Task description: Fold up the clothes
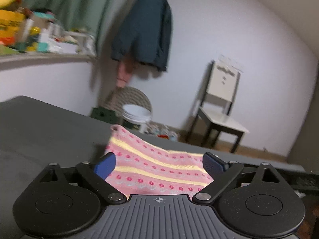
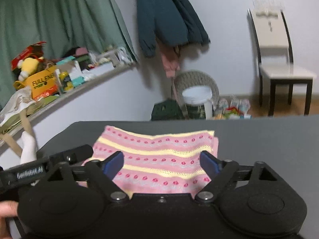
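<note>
Jaws of both the left gripper [image 1: 158, 165] and right gripper [image 2: 161, 164] stand apart over the pink knitted garment [image 2: 155, 155], which lies already folded compactly on the desk [image 2: 269, 139], so little seems left.

Straight ahead beyond the jaws, a pale lilac wall [image 2: 229, 29] carries a hanging dark teal jacket [image 2: 167, 18]. Left of the jaws hangs a green curtain [image 2: 59, 18] above a cluttered ledge [image 2: 95, 75]. Far right stands a white-seated, dark-legged chair [image 2: 279, 67] on wooden flooring [image 2: 255, 109].
</note>
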A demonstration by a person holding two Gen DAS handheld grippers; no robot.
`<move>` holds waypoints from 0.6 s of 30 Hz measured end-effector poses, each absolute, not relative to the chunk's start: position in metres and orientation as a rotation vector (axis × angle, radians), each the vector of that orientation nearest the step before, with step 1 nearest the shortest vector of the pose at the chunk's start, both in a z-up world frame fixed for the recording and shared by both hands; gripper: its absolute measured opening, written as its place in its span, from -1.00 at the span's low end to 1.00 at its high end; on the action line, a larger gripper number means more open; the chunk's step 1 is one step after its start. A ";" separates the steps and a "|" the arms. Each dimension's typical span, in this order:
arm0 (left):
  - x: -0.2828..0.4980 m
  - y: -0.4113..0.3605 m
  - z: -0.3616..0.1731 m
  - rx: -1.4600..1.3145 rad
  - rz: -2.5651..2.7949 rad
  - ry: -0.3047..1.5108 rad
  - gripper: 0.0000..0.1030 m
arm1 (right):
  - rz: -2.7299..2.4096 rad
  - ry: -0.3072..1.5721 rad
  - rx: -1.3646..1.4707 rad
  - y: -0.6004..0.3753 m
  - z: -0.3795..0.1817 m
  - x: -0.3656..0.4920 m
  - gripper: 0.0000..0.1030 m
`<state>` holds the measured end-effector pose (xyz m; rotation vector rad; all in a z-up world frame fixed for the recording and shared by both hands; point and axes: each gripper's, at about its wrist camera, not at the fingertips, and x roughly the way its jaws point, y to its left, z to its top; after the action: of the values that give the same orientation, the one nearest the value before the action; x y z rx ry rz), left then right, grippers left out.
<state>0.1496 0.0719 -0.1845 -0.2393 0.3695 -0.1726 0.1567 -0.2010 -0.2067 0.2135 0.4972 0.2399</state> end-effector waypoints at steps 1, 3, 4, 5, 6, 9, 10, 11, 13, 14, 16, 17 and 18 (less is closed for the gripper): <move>0.142 0.071 -0.182 -0.244 -0.158 0.367 0.85 | 0.239 0.479 0.194 -0.200 -0.203 0.147 0.83; 0.126 0.070 -0.182 -0.255 -0.152 0.370 0.85 | 0.238 0.449 0.155 -0.200 -0.197 0.130 0.92; 0.117 0.069 -0.182 -0.255 -0.146 0.375 0.85 | 0.238 0.441 0.135 -0.199 -0.195 0.121 0.99; 0.107 0.067 -0.183 -0.255 -0.139 0.380 0.85 | 0.239 0.435 0.115 -0.199 -0.193 0.113 1.00; 0.096 0.067 -0.184 -0.255 -0.131 0.388 0.85 | 0.239 0.428 0.094 -0.198 -0.192 0.104 1.00; 0.068 0.062 -0.188 -0.259 -0.110 0.416 0.85 | 0.248 0.434 0.068 -0.201 -0.190 0.078 1.00; 0.060 0.059 -0.190 -0.260 -0.108 0.425 0.85 | 0.249 0.434 0.067 -0.201 -0.191 0.071 1.00; 0.052 0.057 -0.191 -0.260 -0.106 0.433 0.85 | 0.249 0.433 0.066 -0.202 -0.192 0.063 1.00; 0.039 0.050 -0.193 -0.235 -0.107 0.443 0.85 | 0.250 0.423 0.053 -0.203 -0.194 0.046 1.00; 0.033 0.047 -0.193 -0.216 -0.098 0.444 0.85 | 0.252 0.412 0.039 -0.203 -0.196 0.038 1.00; 0.022 0.039 -0.193 -0.179 -0.063 0.452 0.91 | 0.245 0.387 -0.003 -0.204 -0.202 0.021 1.00; 0.018 0.035 -0.193 -0.159 -0.042 0.456 0.97 | 0.239 0.377 -0.021 -0.204 -0.204 0.013 1.00; 0.014 0.030 -0.195 -0.136 -0.016 0.465 0.99 | 0.233 0.368 -0.037 -0.204 -0.206 0.006 1.00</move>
<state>0.0138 0.0297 -0.1946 -0.1361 0.4653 -0.0160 0.0064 -0.2040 -0.2064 -0.0369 0.3683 0.2332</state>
